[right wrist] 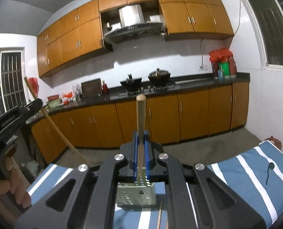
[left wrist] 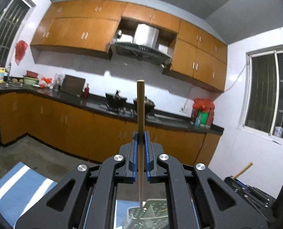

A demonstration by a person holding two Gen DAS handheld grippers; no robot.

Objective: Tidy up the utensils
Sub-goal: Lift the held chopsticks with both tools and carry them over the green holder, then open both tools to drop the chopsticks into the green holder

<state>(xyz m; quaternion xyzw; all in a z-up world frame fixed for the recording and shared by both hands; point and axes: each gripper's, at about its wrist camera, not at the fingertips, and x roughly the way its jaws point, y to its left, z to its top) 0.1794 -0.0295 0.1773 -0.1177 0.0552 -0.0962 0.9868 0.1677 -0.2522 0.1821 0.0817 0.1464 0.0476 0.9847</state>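
Left gripper [left wrist: 140, 139]: at the lower centre of the left wrist view, its blue pads pinch a wooden chopstick [left wrist: 140, 114] that stands upright between them.

Left chopstick: its blunt end rises to mid-frame against the kitchen wall; its thin end points down toward a perforated green utensil holder [left wrist: 147, 215] at the bottom centre. Whether the tip touches the holder cannot be told.

Right gripper [right wrist: 140, 139]: at the lower centre of the right wrist view, its blue pads clamp a second chopstick [right wrist: 140, 118], also upright.

Right chopstick: its lower end reaches down to the open top of the utensil holder [right wrist: 136, 196], which sits directly below the gripper.

Utensil holder: it stands on a blue cloth with white stripes [right wrist: 256, 171] that fills the lower part of the frame.

Loose chopstick [right wrist: 159, 216]: a thin stick lies on the striped cloth just in front of the holder, at the bottom edge.

Other gripper in view: the left gripper shows at the left edge of the right wrist view with its chopstick slanting across.

Background: orange cabinets [right wrist: 195, 114] and a dark kitchen counter [right wrist: 198, 82] span the middle of the frame.
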